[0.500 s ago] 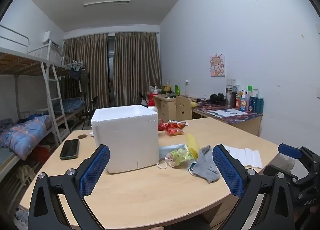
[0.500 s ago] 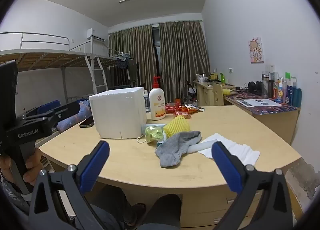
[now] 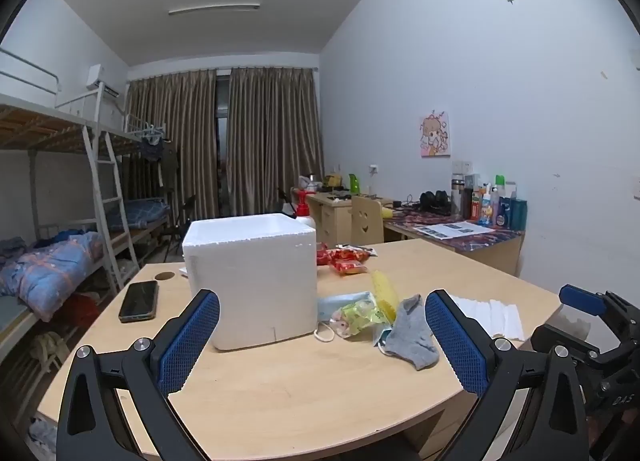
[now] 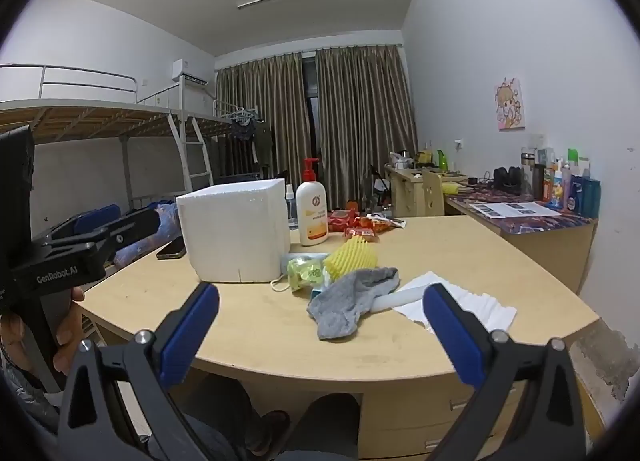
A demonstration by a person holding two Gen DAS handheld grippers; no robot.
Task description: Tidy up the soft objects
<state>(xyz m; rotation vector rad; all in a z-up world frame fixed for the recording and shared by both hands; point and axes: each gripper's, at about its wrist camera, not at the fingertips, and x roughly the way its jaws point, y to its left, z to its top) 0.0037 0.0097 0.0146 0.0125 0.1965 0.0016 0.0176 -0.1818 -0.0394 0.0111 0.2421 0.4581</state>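
A white foam box [image 3: 252,277] [image 4: 236,233] stands on the wooden table [image 3: 304,385] [image 4: 460,261]. Right of it lies a small pile: a grey sock [image 3: 410,335] [image 4: 352,301], a yellow foam net sleeve [image 3: 384,291] [image 4: 352,259], a green snack bag [image 3: 358,313] [image 4: 304,271] and a light blue face mask [image 3: 340,303]. My left gripper [image 3: 322,341] hovers open over the table's near edge, nothing between its jaws. My right gripper [image 4: 320,331] is open too, held off the table edge in front of the sock.
A black phone [image 3: 139,301] lies left of the box. White folded paper towel [image 3: 494,317] [image 4: 460,301] lies right of the sock. Red snack packets [image 3: 346,259] [image 4: 360,225] and a lotion pump bottle [image 4: 312,209] stand behind. Bunk beds are at the left, a cluttered desk [image 3: 452,227] at the right.
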